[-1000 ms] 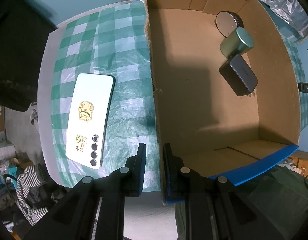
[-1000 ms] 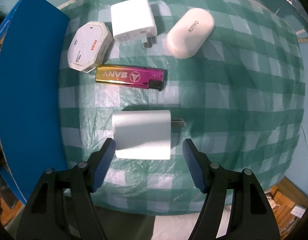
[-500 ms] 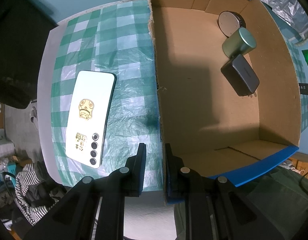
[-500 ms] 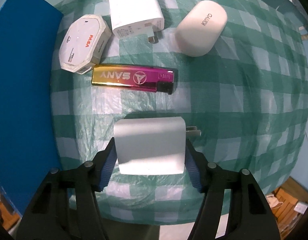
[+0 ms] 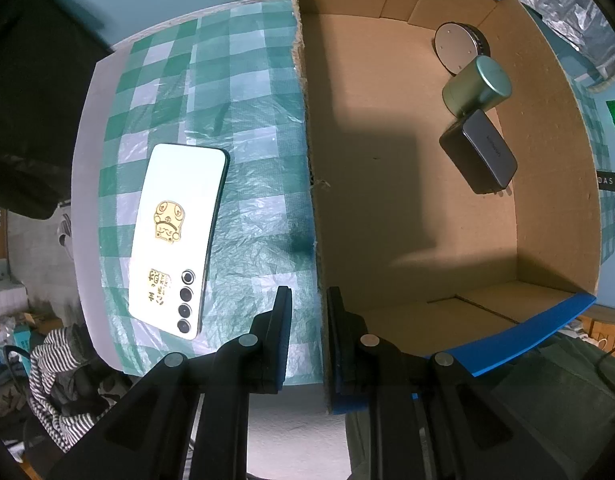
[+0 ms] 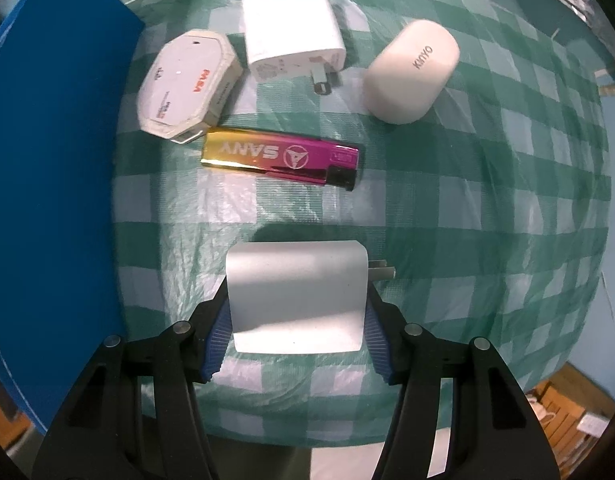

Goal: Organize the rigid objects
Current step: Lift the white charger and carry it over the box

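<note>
In the right wrist view my right gripper (image 6: 297, 312) is shut on a silver plug adapter (image 6: 297, 296) at the near part of the green checked cloth. Beyond it lie a pink-gold lighter (image 6: 281, 158), a white octagonal box (image 6: 187, 82), a white charger (image 6: 291, 36) and a white oval case (image 6: 413, 74). In the left wrist view my left gripper (image 5: 309, 312) is shut on the near-left wall of the cardboard box (image 5: 313, 216). Inside the box lie a dark charger (image 5: 481, 156), a green-grey cylinder (image 5: 477, 86) and a round metal disc (image 5: 457, 50). A white phone (image 5: 175, 236) lies face down left of the box.
The blue outer wall of the box (image 6: 47, 184) stands at the left of the right wrist view. The round table's edge is close in front, with striped cloth (image 5: 59, 376) and clutter below it on the left.
My right gripper moved forward around the silver adapter and closed on its sides. The left gripper stayed clamped on the box wall, with the view shifting only slightly.
</note>
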Demonstrator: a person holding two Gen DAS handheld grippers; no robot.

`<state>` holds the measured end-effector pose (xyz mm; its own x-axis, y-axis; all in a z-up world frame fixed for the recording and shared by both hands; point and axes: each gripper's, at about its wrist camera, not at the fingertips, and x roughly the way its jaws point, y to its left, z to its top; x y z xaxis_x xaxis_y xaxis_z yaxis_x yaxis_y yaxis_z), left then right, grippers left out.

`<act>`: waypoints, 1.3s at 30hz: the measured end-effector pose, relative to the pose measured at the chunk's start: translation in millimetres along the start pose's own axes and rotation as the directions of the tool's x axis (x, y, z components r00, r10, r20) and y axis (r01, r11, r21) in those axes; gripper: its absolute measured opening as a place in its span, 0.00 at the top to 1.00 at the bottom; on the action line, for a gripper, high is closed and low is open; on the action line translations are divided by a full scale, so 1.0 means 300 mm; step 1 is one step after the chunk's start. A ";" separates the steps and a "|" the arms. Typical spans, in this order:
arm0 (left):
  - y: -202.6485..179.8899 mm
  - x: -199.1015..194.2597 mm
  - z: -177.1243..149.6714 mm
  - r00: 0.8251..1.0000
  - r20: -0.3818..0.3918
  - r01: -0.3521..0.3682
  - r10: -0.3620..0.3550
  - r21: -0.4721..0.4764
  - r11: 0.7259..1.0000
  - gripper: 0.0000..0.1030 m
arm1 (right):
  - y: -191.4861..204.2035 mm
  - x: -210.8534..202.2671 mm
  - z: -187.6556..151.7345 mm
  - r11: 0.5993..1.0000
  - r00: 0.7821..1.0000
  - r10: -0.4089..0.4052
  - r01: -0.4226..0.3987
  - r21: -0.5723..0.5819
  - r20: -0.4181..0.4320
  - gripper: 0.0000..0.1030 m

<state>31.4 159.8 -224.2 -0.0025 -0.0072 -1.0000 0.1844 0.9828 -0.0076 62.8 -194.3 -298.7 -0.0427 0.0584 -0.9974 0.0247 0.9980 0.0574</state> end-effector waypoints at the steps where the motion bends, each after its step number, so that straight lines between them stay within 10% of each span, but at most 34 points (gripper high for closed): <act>1: 0.000 0.000 0.000 1.000 -0.001 0.000 0.000 -0.001 1.000 0.83 | 0.005 -0.007 -0.002 1.000 1.000 0.003 -0.003 -0.003 0.002 0.44; 39: -0.002 -0.003 0.000 1.000 -0.001 -0.001 0.001 0.003 1.000 0.83 | 0.263 -0.431 0.094 0.961 0.987 0.074 -0.032 -0.276 0.143 0.44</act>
<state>31.2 159.3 -223.3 -0.0031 -0.0065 -1.0000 0.1873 0.9823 -0.0069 98.3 -123.7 -166.4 0.1023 0.1287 -0.9864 -0.2508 0.9629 0.0996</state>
